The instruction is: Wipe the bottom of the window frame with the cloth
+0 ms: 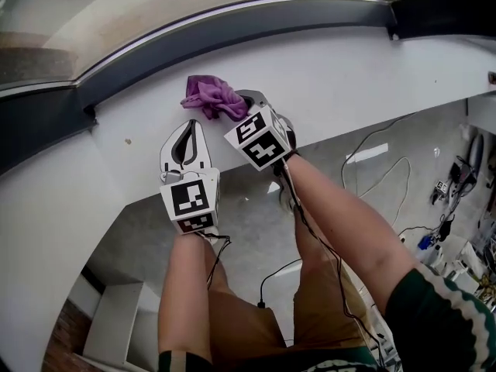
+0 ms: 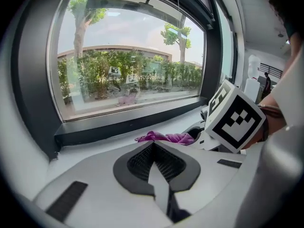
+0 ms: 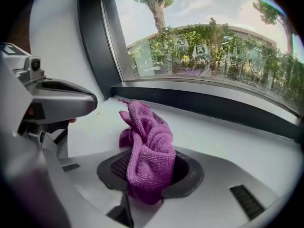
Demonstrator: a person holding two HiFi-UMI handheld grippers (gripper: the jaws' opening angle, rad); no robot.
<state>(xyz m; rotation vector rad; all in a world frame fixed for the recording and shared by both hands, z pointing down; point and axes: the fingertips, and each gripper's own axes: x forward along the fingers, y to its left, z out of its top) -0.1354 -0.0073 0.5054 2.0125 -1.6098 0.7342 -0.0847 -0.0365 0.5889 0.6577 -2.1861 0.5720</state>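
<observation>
A crumpled purple cloth [image 1: 211,98] lies bunched on the white sill [image 1: 333,76], just below the dark bottom rail of the window frame [image 1: 232,28]. My right gripper [image 1: 239,105] is shut on the cloth [image 3: 148,148], which bulges up out of its jaws. My left gripper [image 1: 186,134] is shut with nothing in it, resting over the sill a little to the left of and nearer than the cloth [image 2: 166,137]. In the left gripper view the right gripper's marker cube [image 2: 233,119] stands at the right.
The curved window pane [image 2: 133,56] rises behind the dark frame rail [image 3: 204,106]. Below the sill lie a grey floor, white cables [image 1: 380,169] and small items at the right. A white shelf [image 1: 116,324] stands at the lower left.
</observation>
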